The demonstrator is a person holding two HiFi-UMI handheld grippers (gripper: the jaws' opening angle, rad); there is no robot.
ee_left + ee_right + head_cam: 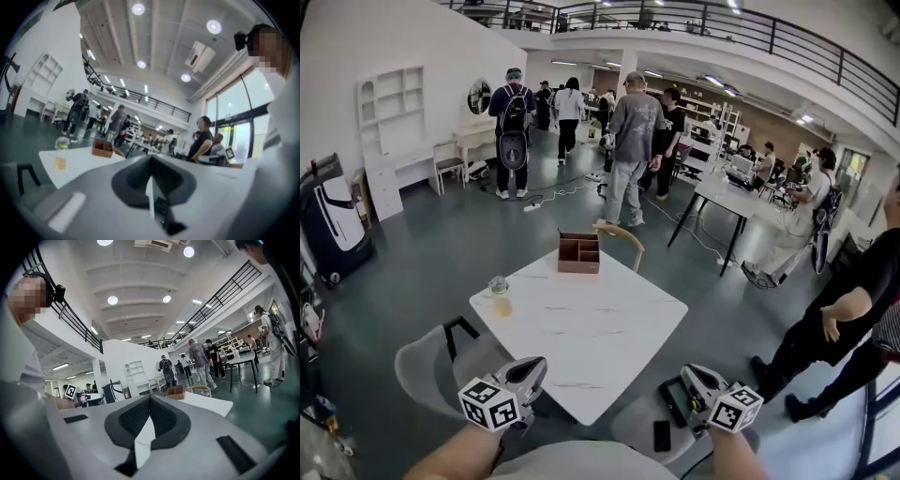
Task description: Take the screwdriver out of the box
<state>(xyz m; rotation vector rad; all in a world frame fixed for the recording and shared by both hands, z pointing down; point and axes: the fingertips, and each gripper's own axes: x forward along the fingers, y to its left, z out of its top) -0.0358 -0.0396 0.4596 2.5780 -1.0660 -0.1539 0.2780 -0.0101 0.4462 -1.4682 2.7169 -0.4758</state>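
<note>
**A:** Where is the screwdriver lying?

**B:** No view is showing it. I'm guessing it's inside the box point(578, 252) that is standing at the far edge of the table point(581, 328), so I can't tell which way its length is running.

**A:** And the grippers?

**B:** The left gripper point(532, 373) and the right gripper point(692, 377) are hovering by the near edge, jaws pressed together on nothing. The box is sitting well ahead of both, looking slightly nearer the left.
</note>
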